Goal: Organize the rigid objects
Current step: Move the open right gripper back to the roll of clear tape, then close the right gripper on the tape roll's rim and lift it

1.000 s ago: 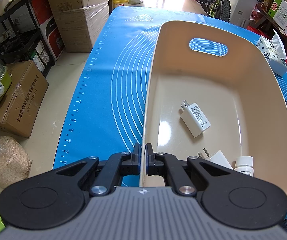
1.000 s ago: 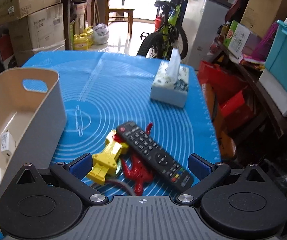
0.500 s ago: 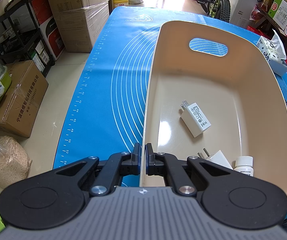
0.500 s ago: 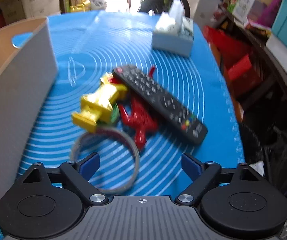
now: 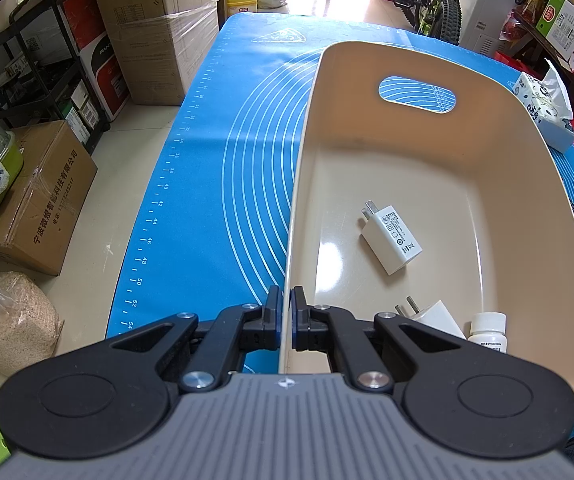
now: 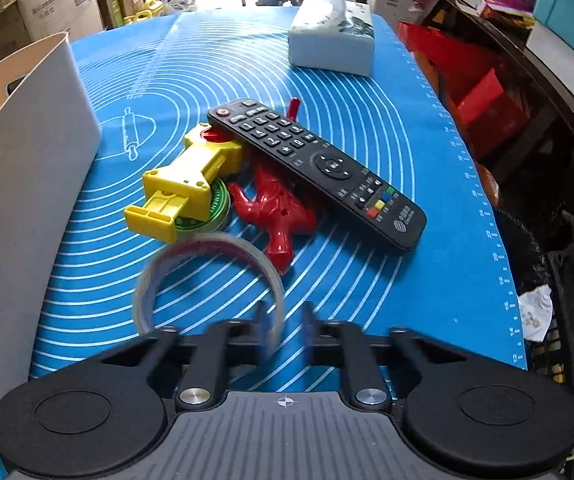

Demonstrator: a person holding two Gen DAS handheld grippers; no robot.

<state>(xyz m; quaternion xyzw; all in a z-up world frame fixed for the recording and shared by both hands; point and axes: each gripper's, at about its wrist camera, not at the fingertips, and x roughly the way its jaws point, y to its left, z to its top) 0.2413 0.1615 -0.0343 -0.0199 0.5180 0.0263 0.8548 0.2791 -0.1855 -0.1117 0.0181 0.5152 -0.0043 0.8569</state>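
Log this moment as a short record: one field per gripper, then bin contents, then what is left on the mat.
left gripper: shut on the near rim of the beige bin
right gripper: jaws have just been closing around the wall of the clear tape ring; blurred, appears shut on it
in the bin: white charger, white plug adapter, small white bottle
on the blue mat: black remote lying over the red toy, yellow toy over a green tin, tissue box
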